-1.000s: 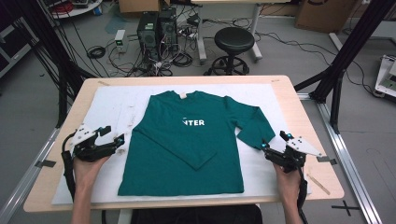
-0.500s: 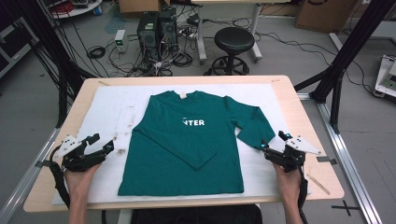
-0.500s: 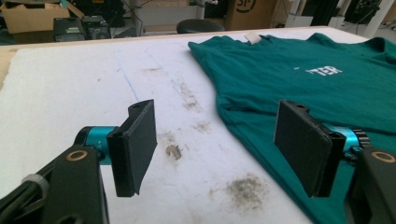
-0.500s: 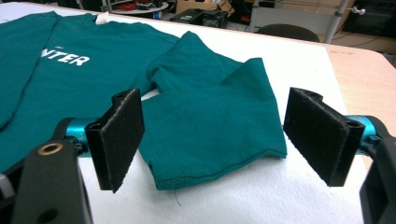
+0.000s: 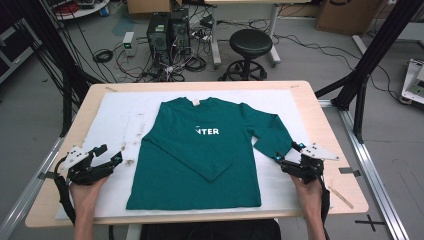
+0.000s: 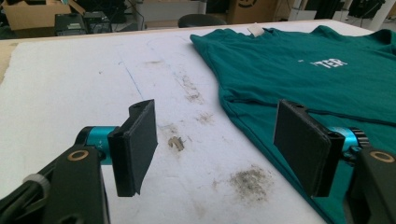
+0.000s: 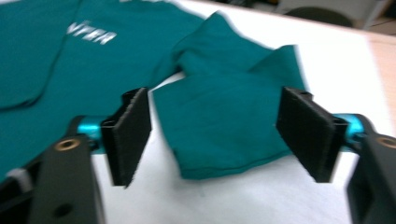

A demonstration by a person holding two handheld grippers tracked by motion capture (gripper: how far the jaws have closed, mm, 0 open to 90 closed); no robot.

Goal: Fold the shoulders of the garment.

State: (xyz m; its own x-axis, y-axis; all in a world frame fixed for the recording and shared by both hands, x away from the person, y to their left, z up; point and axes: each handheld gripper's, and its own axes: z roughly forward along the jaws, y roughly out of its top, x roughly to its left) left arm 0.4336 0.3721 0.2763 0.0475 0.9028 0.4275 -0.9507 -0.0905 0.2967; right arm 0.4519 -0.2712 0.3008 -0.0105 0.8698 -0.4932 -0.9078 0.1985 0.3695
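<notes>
In the high view, the left gripper (image 5: 111, 156) had drawn back off the shirt (image 5: 200, 150) toward the table's near-left corner; folding paused. Left gripper view: jaws wide, empty over the mat (image 6: 70, 79). Right gripper view: jaws wide, framing the sleeve (image 7: 224, 121), likely next.

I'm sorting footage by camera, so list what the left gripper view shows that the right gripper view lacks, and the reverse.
Left gripper view: dark smudges on the white table cover, the green long-sleeved cotton shirt's collar with its pale label, and a cardboard box behind. Right gripper view: the shirt's folded-back sleeve end between open tongs. Both: the shirt's white lettering, the cover, open black tongs.
</notes>
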